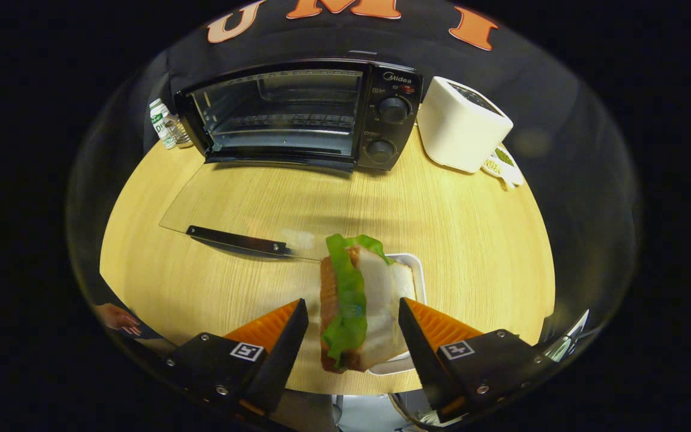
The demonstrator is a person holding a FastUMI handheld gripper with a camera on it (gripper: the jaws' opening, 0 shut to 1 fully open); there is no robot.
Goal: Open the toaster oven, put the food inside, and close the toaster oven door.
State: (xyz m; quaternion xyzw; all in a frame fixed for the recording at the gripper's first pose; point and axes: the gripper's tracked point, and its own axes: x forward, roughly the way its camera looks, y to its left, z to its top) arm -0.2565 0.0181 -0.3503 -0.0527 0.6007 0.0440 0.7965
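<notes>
Pale wood-grain table [477, 240] fills the middle of the frame, backed by black booth cloth. At the upper centre stands a black toaster oven [303, 114] with two round knobs on its right panel; its glass door [243, 207] is folded down flat onto the table toward the camera, with the dark bar handle [236, 240] at its near edge. A small plastic bottle [162, 124] stands at the oven's left, and a white boxy appliance [460, 125] at its right.

At lower centre, a triangular sandwich of toasted bread with green lettuce [357, 303] stands on edge in a shallow white rectangular tray [415, 270]. The gripper [352, 321] has its jaws spread apart, one on each side of the sandwich. Small gaps show on both sides, so they appear released, not pressing it.
</notes>
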